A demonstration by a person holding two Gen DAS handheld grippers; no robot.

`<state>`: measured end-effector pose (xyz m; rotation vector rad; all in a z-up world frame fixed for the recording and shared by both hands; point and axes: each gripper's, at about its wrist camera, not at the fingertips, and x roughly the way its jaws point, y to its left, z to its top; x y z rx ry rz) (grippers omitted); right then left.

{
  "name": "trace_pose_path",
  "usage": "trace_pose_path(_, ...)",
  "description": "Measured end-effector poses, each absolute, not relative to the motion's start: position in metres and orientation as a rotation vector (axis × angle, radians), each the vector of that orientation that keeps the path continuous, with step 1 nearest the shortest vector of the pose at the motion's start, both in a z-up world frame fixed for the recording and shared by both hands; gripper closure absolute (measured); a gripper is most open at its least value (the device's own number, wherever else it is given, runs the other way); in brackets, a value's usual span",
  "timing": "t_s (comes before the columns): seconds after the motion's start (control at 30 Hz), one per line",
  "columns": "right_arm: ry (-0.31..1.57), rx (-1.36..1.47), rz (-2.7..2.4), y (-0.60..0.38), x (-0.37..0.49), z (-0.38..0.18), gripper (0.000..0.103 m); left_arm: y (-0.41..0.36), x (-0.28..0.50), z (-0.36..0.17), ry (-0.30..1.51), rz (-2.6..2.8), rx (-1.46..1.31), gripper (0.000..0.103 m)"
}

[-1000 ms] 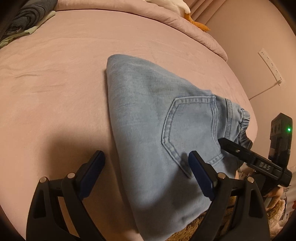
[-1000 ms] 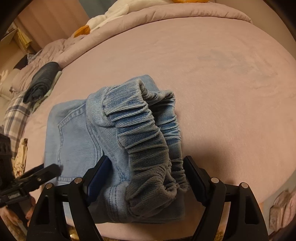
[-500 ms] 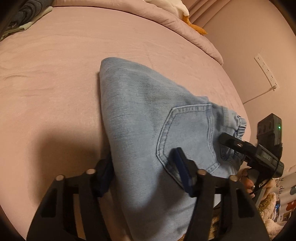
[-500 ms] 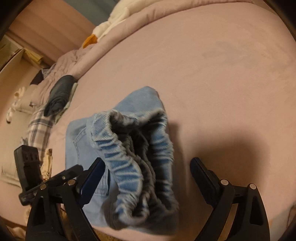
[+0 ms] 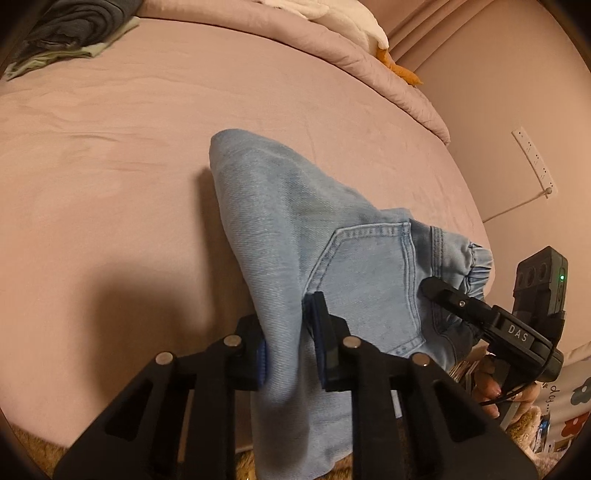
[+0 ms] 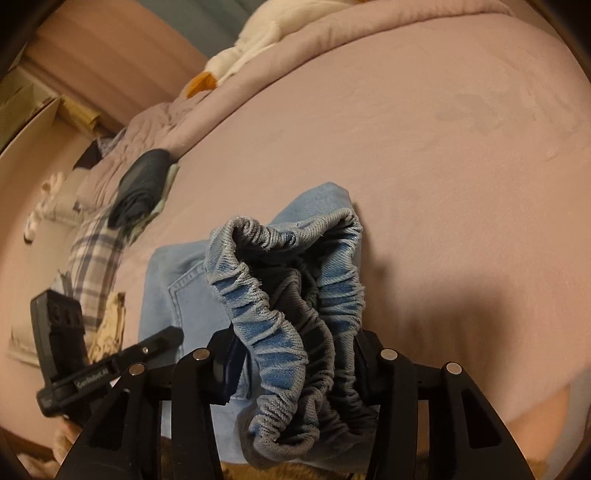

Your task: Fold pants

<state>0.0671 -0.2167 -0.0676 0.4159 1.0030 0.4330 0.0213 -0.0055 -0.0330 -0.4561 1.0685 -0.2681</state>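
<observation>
— From the left wrist, what can't you make out?

— The near end of the pants (image 5: 295, 236): it drops over the bed's edge and is cut off at the bottom. The left gripper (image 5: 286, 343) has a raised fold of the denim's side edge between its blue pads, and the jaws are closing, pinching that fold. Past the back pocket the right gripper (image 5: 436, 290) shows only one black finger against the cloth by the elastic waistband, so its other finger is hidden. Part of a hand (image 5: 487, 387) shows beneath it.

— And the room?

— The bed sheet (image 5: 110, 166) is pink and lightly creased. A rolled pink duvet (image 5: 332, 40) runs along the far side, with something white and orange on it. Dark folded clothes (image 5: 70, 26) sit at the far left corner. A white power strip (image 5: 535, 162) hangs on the pink wall.

— Now the right wrist.

— The gathered waistband (image 6: 288, 295) fills the middle, bunched up between the right gripper's (image 6: 291, 365) fingers. Those jaws are closing too, pressing the bunch from both sides; the right pad is mostly hidden behind the cloth. The rest of the jeans lies flat on the sheet, pocket up. The left gripper's black finger (image 6: 147, 350) pokes in at the lower left; its jaws can't be read here.

— Any boxes or bins?

— A cardboard box (image 6: 33, 114) at the far left; I can't tell what it holds. A plaid cloth (image 6: 92, 254) lies near it.
</observation>
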Motion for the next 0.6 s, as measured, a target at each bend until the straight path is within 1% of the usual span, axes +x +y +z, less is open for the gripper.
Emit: trace_pose_path(0.6, 0.923, 0.254, 0.443, -0.179, 0.067, -0.027, 0.053, 0.023, 0.002, 0.008, 0.932, -0.207, -0.403, 0.085)
